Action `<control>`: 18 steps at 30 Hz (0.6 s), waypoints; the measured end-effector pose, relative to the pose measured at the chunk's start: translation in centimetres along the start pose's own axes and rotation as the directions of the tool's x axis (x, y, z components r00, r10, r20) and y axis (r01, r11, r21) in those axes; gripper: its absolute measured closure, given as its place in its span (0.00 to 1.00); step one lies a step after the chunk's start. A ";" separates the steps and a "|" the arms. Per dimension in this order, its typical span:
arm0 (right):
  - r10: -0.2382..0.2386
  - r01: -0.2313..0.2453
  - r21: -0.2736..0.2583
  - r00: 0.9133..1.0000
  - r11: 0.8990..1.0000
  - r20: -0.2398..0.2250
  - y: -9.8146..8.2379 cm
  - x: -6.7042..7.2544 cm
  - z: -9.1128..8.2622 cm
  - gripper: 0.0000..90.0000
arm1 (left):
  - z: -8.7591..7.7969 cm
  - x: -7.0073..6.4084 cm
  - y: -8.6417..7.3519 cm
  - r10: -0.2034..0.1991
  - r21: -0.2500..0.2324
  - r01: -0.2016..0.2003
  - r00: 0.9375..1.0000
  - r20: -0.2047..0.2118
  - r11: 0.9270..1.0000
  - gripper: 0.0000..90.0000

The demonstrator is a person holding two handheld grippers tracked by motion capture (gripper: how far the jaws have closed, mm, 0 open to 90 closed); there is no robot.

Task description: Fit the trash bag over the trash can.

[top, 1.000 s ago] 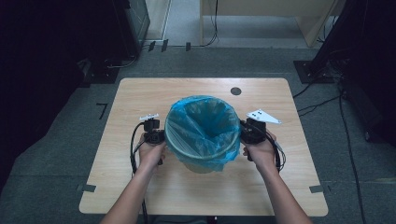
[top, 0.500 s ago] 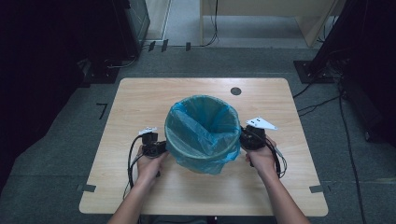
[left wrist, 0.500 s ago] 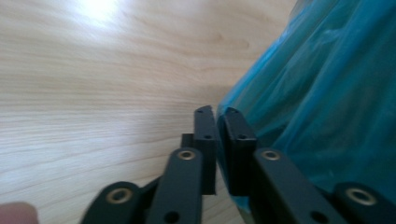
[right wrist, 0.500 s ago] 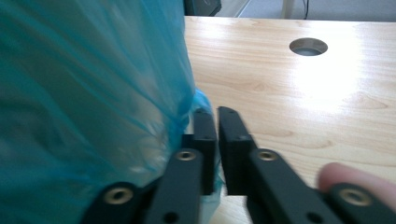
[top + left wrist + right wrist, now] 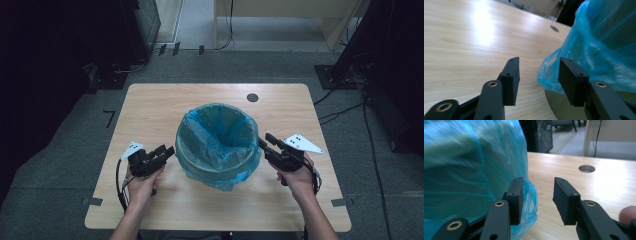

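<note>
A round bin lined with a blue plastic bag (image 5: 217,145) stands at the middle of the wooden table (image 5: 150,110). The bag's hem is folded down over the rim. My left gripper (image 5: 167,151) rests just left of the bin, tips pointing at it. In the left gripper view its jaws (image 5: 539,72) stand apart, the bag (image 5: 599,50) just beyond them. My right gripper (image 5: 265,141) sits at the bin's right side. In the right gripper view its jaws (image 5: 537,195) gape beside the bag (image 5: 469,170). Both pairs of jaws have just been opening, and neither has anything pressed between its pads.
A round cable hole (image 5: 252,97) lies in the table behind the bin. Dark equipment (image 5: 60,50) stands off the left side, and another wooden table (image 5: 280,15) with cables stands beyond. Bare wood lies on each side of the bin.
Both grippers came off the bag at the bin's rim, drew outward and toward the person, and their jaws opened. The bag's hem now hangs loose over the rim.
</note>
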State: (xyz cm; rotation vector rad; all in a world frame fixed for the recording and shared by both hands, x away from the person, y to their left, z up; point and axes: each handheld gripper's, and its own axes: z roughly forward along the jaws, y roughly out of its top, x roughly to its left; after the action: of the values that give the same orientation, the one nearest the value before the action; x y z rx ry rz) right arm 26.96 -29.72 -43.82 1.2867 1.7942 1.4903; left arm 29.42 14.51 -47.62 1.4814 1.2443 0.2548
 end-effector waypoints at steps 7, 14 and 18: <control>0.006 -0.006 -0.065 1.000 0.998 -0.010 0.7 0.2 -2.9 0.66 | -3.3 -1.3 0.4 0.036 -0.116 -0.028 0.997 0.070 0.993 0.53; -0.031 0.031 -0.091 1.000 0.995 -0.003 0.1 2.1 -3.3 0.67 | -4.5 -5.3 0.1 0.178 -0.215 -0.146 0.975 0.136 0.966 0.42; -0.022 0.024 -0.100 1.000 0.995 0.023 -0.3 2.5 -2.5 0.69 | -4.9 -6.8 0.0 0.225 -0.256 -0.178 0.960 0.167 0.950 0.31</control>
State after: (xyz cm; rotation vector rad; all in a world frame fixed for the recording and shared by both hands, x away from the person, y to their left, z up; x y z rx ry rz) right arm 23.68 -28.78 -42.83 1.2246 1.6926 1.5280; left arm 22.96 12.05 -42.78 1.3880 0.8734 0.3743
